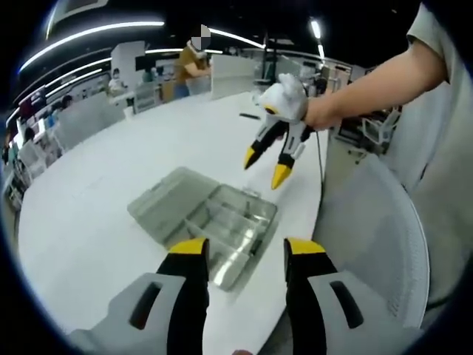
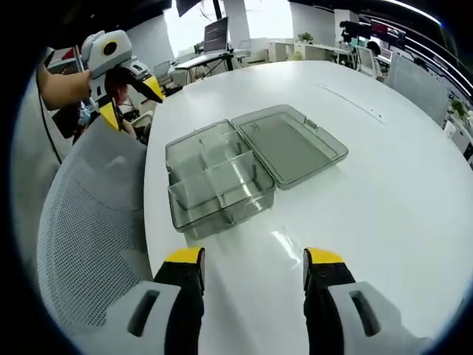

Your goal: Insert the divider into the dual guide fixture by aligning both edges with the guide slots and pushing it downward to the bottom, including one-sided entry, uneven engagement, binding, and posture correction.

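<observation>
A broad white round-edged counter (image 2: 384, 185) is spreading across the room, and a grey mesh-backed chair (image 2: 89, 222) is standing just beside its edge. Beyond the counter, a person in a brown top (image 1: 191, 68) is standing near white desks. Dark computer monitors (image 2: 216, 33) are sitting on a far desk, and long ceiling light strips (image 1: 96, 33) are glowing overhead.

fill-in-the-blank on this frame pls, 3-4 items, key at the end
1. The clear plastic box rests on the white table with its lid swung ____.
2. Both the left gripper and the right gripper have their jaws ____.
3. Neither gripper is holding anything; both are ____ the box.
4. The mesh chair stands at the table's ____.

Missing words: open; open; apart from; edge
</observation>
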Available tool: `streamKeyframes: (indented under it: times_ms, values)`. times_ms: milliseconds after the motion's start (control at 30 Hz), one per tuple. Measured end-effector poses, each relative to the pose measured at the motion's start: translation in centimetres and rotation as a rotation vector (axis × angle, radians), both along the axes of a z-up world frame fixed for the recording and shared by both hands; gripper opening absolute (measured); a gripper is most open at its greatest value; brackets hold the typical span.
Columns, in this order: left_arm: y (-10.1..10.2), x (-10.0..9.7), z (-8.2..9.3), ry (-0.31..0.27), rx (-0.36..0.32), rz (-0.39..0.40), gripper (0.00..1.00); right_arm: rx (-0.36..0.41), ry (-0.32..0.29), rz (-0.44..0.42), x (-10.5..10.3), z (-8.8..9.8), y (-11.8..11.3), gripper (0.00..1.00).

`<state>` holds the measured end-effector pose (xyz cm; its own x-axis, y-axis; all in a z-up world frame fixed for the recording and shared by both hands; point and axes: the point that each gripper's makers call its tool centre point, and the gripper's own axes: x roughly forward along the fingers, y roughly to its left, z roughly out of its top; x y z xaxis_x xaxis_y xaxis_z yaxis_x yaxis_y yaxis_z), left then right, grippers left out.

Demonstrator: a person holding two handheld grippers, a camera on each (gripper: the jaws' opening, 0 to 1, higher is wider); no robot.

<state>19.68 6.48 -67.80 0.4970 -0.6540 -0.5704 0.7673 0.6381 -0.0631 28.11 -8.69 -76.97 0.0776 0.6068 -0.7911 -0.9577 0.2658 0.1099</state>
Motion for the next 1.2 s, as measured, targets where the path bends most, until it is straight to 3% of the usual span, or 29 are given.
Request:
streamKeyframes:
  times_ms: [633,1200]
  values:
    - [0.5,-0.1,-0.1,0.002,-0.010,0.018,0.39,-0.033,-0.004,0.017,1.3,-1.2,-0.1,0.48]
    - [0.9,0.1,-0.3,0.012,-0.010,0.030,0.39,-0.095,-0.020,0.136,1.3,-2.6,1.1,0.45]
